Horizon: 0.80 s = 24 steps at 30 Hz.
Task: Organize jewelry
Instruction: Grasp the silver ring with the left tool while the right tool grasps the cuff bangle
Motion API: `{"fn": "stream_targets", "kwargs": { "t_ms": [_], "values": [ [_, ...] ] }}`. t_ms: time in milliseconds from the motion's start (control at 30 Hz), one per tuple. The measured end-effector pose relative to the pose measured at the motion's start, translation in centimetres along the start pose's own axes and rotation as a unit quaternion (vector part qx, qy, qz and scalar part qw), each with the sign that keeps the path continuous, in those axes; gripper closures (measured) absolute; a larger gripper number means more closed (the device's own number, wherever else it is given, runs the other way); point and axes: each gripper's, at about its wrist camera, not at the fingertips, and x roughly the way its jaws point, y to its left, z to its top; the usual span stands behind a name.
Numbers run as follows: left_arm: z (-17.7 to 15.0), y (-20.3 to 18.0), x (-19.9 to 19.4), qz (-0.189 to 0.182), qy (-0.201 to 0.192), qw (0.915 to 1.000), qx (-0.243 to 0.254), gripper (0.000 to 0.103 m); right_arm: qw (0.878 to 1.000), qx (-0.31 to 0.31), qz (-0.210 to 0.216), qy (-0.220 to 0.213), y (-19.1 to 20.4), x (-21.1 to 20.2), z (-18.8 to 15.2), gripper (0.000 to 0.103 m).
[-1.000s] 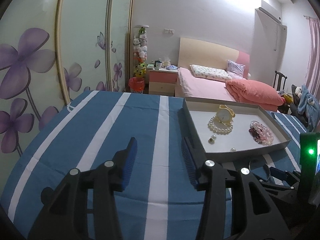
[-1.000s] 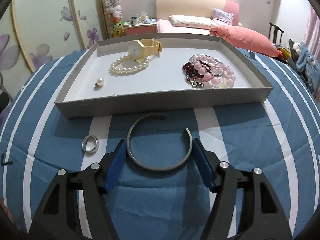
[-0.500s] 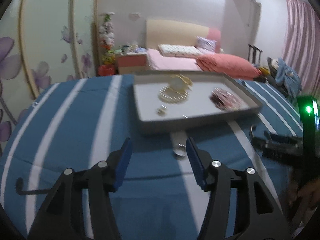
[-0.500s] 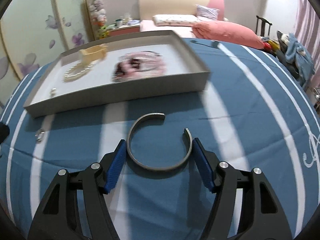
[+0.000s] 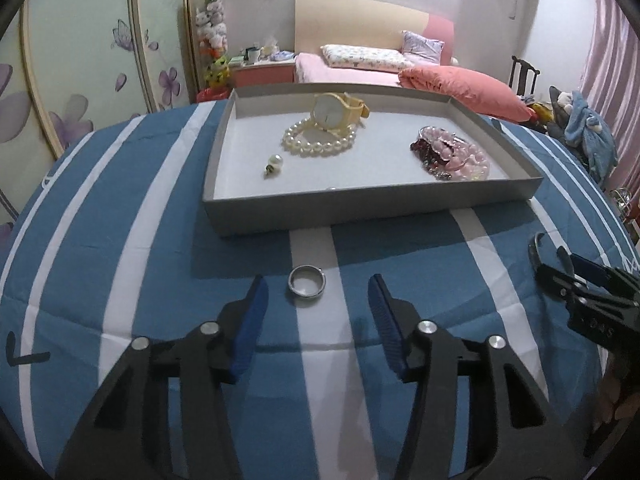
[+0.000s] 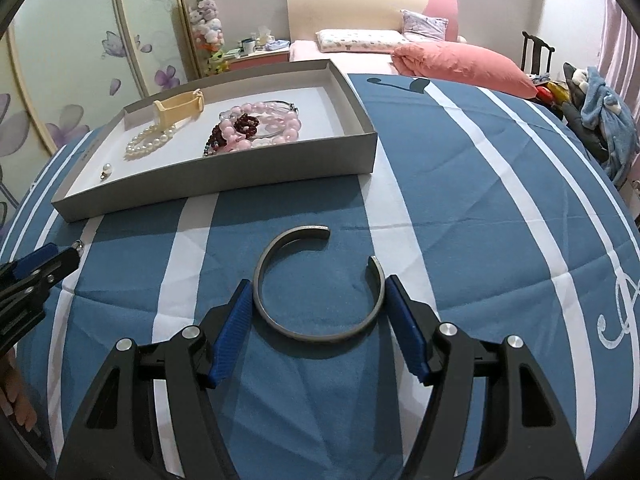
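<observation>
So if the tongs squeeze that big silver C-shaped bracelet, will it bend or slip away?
The bracelet looks like solid metal, so it will probably stay stiff, though its open gap might let it flex slightly. Its smooth, shiny band could slip against the right tongs, whose fingers sit at its two sides. Lying flat on the soft striped bedspread, it seems unlikely to roll.

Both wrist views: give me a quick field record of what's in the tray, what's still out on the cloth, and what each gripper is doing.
tray: grey, on striped cloth
in tray: watch, pearl bracelet, pink beads, pearl earring
on cloth: ring, cuff
left gripper: open, ring just ahead between fingers
right gripper: pads against cuff's sides, cuff in its grip
</observation>
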Motion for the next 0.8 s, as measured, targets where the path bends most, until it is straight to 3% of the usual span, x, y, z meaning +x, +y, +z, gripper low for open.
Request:
{"fn": "stream_targets", "kwargs": {
  "t_ms": [333,467,800],
  "values": [
    [0.6,-0.2,1.1,0.010,0.014,0.9998,-0.010,0.067,1.000,0.007,0.010,-0.002,-0.3,0.0,0.0,0.037],
    [0.8,-0.1,1.2,0.017,0.014,0.9997,-0.013,0.081,1.000,0.008,0.012,-0.002,-0.3,-0.1,0.0,0.037],
    [0.4,0.3,0.7,0.007,0.010,0.9997,-0.022,0.081,1.000,0.014,0.018,-0.005,-0.4,-0.2,0.1,0.037]
  ]
}}
